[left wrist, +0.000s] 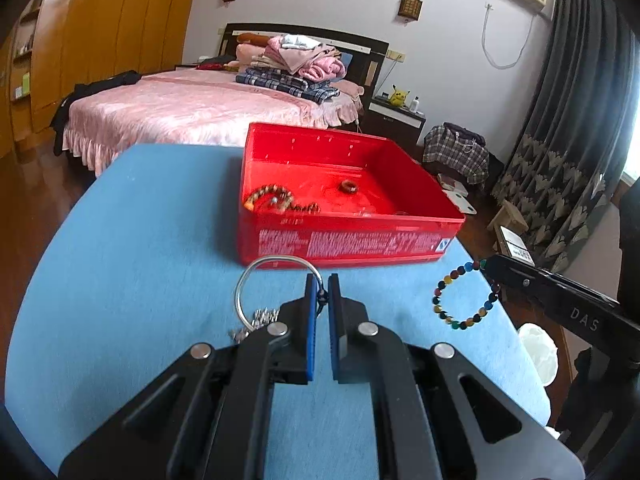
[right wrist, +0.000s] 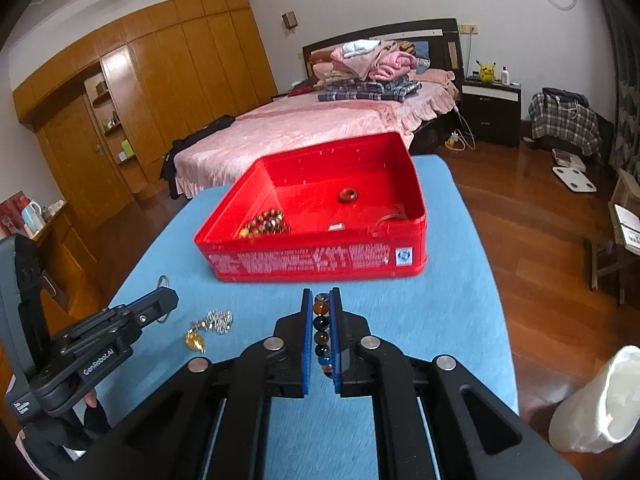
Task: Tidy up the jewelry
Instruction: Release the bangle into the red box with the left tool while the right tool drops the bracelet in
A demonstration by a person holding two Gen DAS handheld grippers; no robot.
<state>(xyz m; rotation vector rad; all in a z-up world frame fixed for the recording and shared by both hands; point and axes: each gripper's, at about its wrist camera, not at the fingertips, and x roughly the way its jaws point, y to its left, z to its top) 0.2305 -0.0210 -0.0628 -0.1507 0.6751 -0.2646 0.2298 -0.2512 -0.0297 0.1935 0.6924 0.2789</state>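
Note:
A red box (left wrist: 344,236) (right wrist: 312,258) stands on the blue table (left wrist: 140,260) (right wrist: 448,300). Inside lie a brown bead bracelet (left wrist: 276,198) (right wrist: 266,222), a red-brown ring (left wrist: 348,187) (right wrist: 347,195) and small pieces near the right wall. My left gripper (left wrist: 322,286) (right wrist: 160,300) is shut on a silver bangle (left wrist: 276,292), held just before the box. My right gripper (right wrist: 321,300) (left wrist: 490,266) is shut on a multicoloured bead bracelet (left wrist: 464,298) (right wrist: 322,332), held above the table. A silver chain with a gold pendant (right wrist: 210,328) (left wrist: 256,320) lies on the table.
The table's right edge drops to a wooden floor (right wrist: 540,232). A white bin (right wrist: 596,396) stands low on the right. A pink bed (left wrist: 192,108) is behind the table, wardrobes (right wrist: 160,92) to the left.

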